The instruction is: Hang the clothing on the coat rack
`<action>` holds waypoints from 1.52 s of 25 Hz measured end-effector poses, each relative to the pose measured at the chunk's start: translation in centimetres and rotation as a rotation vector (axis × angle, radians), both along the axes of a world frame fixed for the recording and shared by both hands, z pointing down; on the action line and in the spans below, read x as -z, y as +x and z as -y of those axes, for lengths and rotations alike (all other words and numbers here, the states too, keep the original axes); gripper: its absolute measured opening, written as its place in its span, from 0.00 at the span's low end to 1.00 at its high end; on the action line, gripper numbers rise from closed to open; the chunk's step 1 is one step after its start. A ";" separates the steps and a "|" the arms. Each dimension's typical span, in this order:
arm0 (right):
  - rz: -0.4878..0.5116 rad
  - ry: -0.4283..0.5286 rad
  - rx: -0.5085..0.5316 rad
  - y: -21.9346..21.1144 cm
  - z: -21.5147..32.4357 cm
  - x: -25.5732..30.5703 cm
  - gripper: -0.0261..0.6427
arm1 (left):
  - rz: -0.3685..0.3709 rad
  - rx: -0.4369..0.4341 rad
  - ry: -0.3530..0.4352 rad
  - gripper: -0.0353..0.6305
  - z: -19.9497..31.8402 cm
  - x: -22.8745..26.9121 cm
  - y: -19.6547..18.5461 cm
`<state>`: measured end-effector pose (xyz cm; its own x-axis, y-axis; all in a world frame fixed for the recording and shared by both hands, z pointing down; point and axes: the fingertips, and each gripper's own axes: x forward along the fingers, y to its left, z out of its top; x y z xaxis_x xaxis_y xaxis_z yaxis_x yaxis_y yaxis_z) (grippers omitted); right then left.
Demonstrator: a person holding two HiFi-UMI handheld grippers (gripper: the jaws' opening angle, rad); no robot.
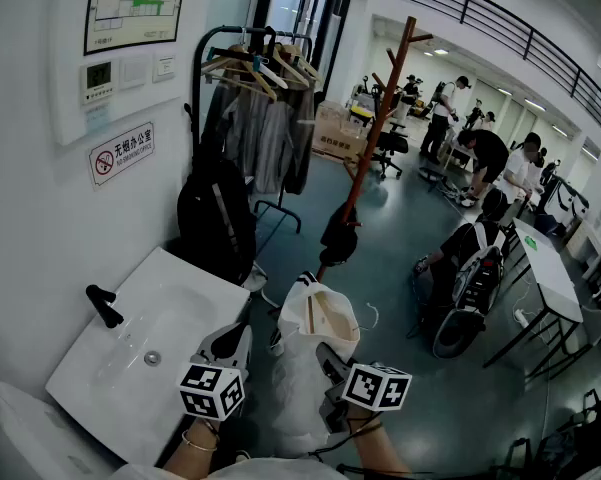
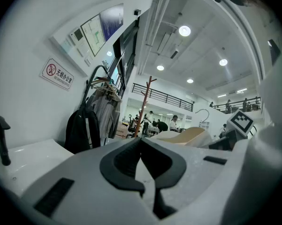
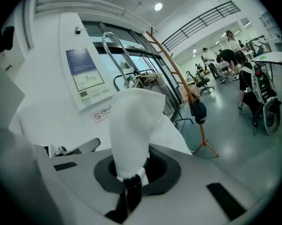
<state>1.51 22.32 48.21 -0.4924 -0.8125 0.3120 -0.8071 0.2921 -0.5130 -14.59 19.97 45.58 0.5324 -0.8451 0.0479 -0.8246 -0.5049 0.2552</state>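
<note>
**A:** Where is the white garment [image 1: 310, 368]?

**B:** It hangs low in front of the person, draped on a wooden hanger [image 1: 321, 315]. It is between the two grippers and just beside the white sink [image 1: 90, 368], well apart from the coat rack [image 1: 378, 118].

**A:** Which gripper has it?

**B:** The right gripper [image 3: 128, 181]. Its jaws are pinched tight on a bunched fold of the white cloth, which rises out from between the pads.

**A:** And the left gripper [image 2: 141, 139]?

**B:** Its jaws are pressed together with nothing between them. It sits just beside the garment's left edge, by the sink's right side.

**A:** What does the coat rack look like?

**B:** It is a reddish-brown wooden pole with short angled pegs, standing on the grey floor. A dark cap [image 1: 338, 236] hangs low on it.

**A:** Anything else nearby?

**B:** A black clothes rail [image 1: 197, 68] stands by the wall with grey clothes on hangers, and a black backpack [image 1: 215, 218] is below it. People [image 1: 490, 153] are farther off in the hall.
</note>
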 end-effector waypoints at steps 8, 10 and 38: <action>-0.001 0.004 -0.017 -1.4 0.1 0.2 0.08 | -0.004 -0.015 0.003 0.07 0.0 0.1 -1.4; 0.010 0.005 -0.021 -1.8 0.2 0.4 0.08 | -0.003 -0.015 0.004 0.07 0.2 0.2 -1.8; 0.035 -0.043 0.000 4.6 15.7 -0.8 0.08 | 0.011 0.038 -0.031 0.07 13.7 -2.1 5.2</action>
